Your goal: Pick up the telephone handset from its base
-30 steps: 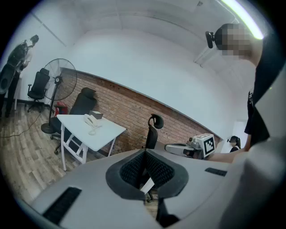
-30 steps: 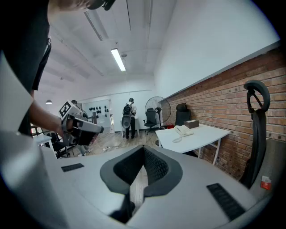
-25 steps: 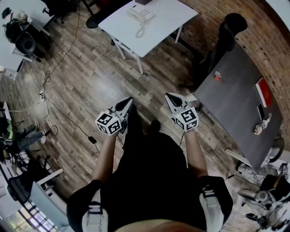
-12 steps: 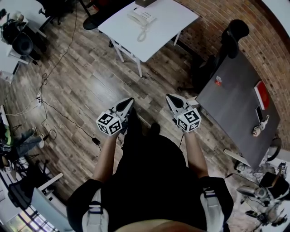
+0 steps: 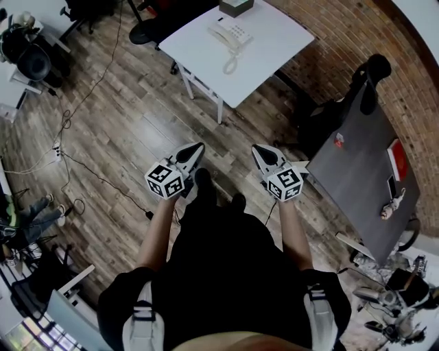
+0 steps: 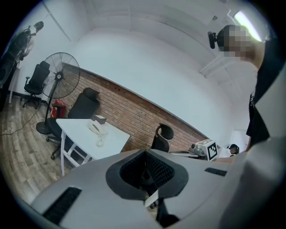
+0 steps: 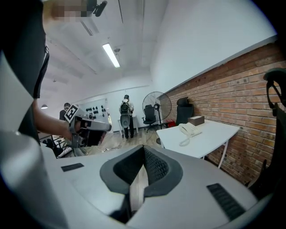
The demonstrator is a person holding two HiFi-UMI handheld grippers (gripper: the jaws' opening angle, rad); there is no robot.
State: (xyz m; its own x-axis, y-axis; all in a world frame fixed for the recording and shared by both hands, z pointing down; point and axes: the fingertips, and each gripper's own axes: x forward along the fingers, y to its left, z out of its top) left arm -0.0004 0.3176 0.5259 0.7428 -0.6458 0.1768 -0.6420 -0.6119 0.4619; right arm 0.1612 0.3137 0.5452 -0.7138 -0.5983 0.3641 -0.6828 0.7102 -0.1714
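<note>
A white telephone sits on a white table at the top of the head view, its handset resting on the base and a coiled cord lying in front. It also shows far ahead in the left gripper view as the telephone and in the right gripper view as the telephone. My left gripper and right gripper are held side by side over the wooden floor, well short of the table. Both are shut with nothing between the jaws, as seen on the left gripper and the right gripper.
A small box stands behind the phone. A dark grey table and a black chair stand at the right by the brick wall. Cables trail across the floor at left. A fan and people stand far off.
The white table with the telephone has shifted down and to the right in the head view, nearer to me. Both grippers keep the same shut pose in front of the body.
</note>
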